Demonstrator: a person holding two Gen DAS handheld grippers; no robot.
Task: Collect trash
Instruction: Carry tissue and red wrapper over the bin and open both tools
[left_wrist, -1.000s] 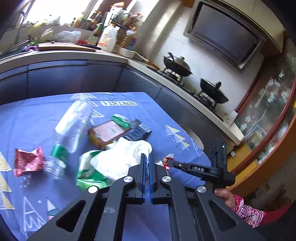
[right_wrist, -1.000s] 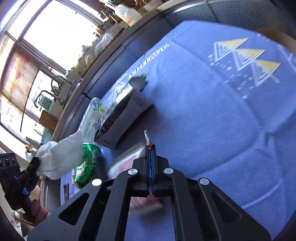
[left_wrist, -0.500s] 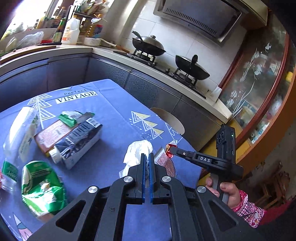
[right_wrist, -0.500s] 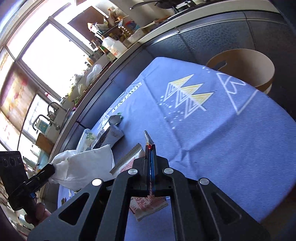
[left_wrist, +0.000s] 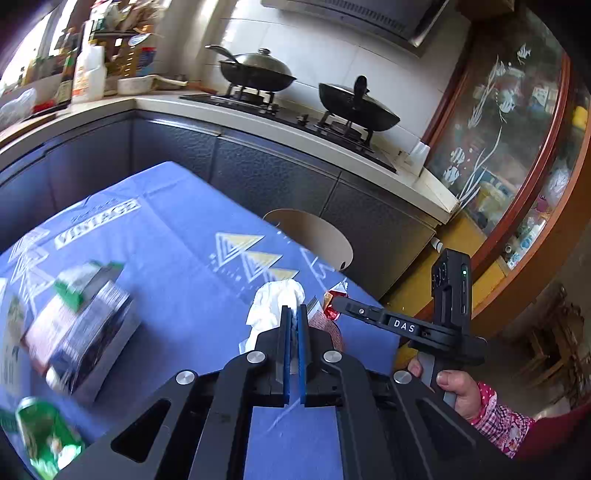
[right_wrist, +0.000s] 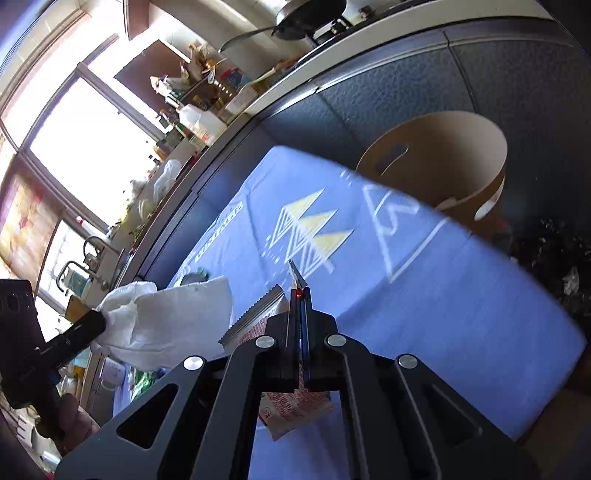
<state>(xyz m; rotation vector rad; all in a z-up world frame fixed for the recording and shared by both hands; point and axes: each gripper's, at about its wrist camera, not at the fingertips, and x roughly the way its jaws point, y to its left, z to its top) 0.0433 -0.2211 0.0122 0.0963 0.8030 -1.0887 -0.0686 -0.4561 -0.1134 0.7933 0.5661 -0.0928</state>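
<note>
My left gripper is pinching a crumpled white tissue, soft and wrinkly, bunching up just above the jaws in the centre of the left view. In the right view the same tissue is hanging at the left of the frame like a floppy rag. My right gripper is squeezing a red-and-white snack wrapper, thin crinkly plastic with a serrated edge, jaws pressed flat on it at centre frame. Both are hovering over the surface, which is wearing a blue cloth with yellow triangle prints. A round tan wooden bin with cut-out handles is sitting past the surface edge, upper right of the right view. More trash is lying blurry at left in the left view: a dark shiny packet and a green wrapper.
</note>
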